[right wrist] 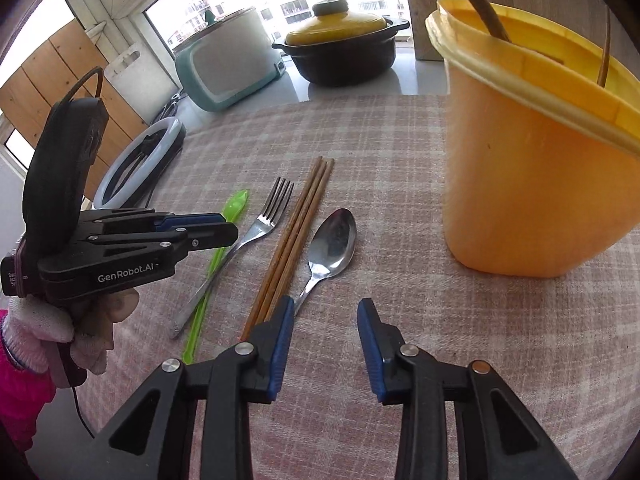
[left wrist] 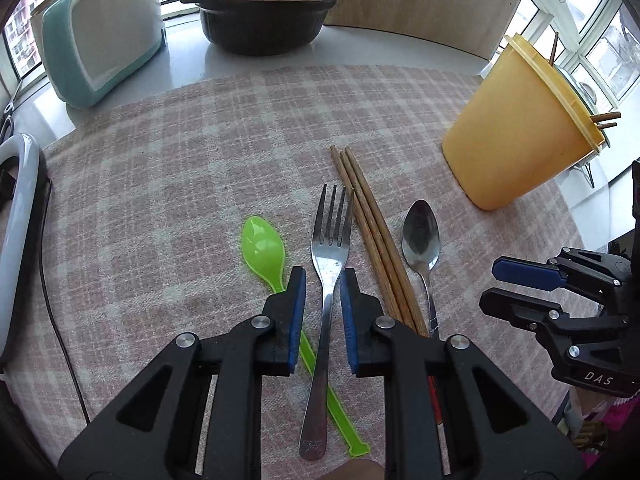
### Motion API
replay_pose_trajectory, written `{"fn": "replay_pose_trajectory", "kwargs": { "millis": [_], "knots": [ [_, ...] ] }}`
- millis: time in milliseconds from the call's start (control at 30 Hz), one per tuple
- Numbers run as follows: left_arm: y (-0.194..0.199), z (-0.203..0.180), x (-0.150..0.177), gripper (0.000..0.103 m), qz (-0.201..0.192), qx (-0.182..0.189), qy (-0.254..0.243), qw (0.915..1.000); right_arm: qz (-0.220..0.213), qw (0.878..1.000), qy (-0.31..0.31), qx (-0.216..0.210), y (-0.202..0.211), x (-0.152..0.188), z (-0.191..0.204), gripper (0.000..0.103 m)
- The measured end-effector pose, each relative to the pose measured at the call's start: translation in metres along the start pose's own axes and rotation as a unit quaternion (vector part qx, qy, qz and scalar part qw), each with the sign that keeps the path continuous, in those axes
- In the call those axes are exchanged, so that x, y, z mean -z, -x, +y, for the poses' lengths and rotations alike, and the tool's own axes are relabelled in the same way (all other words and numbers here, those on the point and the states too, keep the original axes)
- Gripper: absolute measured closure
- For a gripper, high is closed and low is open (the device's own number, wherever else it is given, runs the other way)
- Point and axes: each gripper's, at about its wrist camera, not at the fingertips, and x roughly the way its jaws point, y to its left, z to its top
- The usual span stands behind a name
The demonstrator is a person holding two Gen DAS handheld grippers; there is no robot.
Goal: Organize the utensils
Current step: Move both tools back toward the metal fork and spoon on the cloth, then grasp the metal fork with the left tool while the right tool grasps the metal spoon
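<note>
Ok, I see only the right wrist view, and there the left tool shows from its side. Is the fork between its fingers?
Observer: Yes. In the left wrist view the handle of the fork runs between the fingers of the left tool. There is a small gap on each side, so the pads do not press it.
Operator: And the green spoon? The tool hides part of it from me.
Observer: The green spoon lies bowl up, to the left of the fork. Its handle passes under the fork's handle.
</note>
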Motion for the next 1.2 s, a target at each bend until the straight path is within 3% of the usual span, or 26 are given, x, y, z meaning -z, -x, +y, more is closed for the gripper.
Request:
{"fn": "replay_pose_trajectory", "kwargs": {
  "millis": [33,100,133,233,433,600,1200],
  "knots": [
    [-0.002,-0.002,-0.003,0.079,-0.001,-0.001,-0.004,1.0000,0.000,1.000,0.000,0.001,-0.001,0.000,0.000,0.069],
    [-0.006,-0.006,-0.012,0.059,-0.005,-0.004,-0.016,0.9998,-0.002,1.000,0.000,0.003,-0.003,0.000,0.001,0.069],
    [-0.009,-0.008,-0.016,0.058,-0.007,-0.006,-0.024,0.9997,-0.002,1.000,-0.001,0.003,-0.004,0.000,0.001,0.069],
    [-0.017,-0.012,-0.028,0.058,-0.009,-0.019,-0.043,0.9988,-0.004,1.000,-0.005,0.004,-0.006,-0.001,-0.001,0.069],
    [-0.030,-0.015,-0.036,0.058,-0.009,-0.010,-0.065,0.9978,-0.009,1.000,-0.004,0.009,-0.011,-0.004,0.001,0.069],
    [-0.036,-0.017,-0.036,0.080,-0.006,-0.002,-0.072,0.9974,-0.012,1.000,0.008,0.027,-0.017,-0.010,0.004,0.069],
    [-0.019,0.004,-0.020,0.081,-0.022,0.008,-0.054,0.9982,-0.004,0.996,0.060,0.065,-0.042,-0.026,0.015,0.072]
  ]
}}
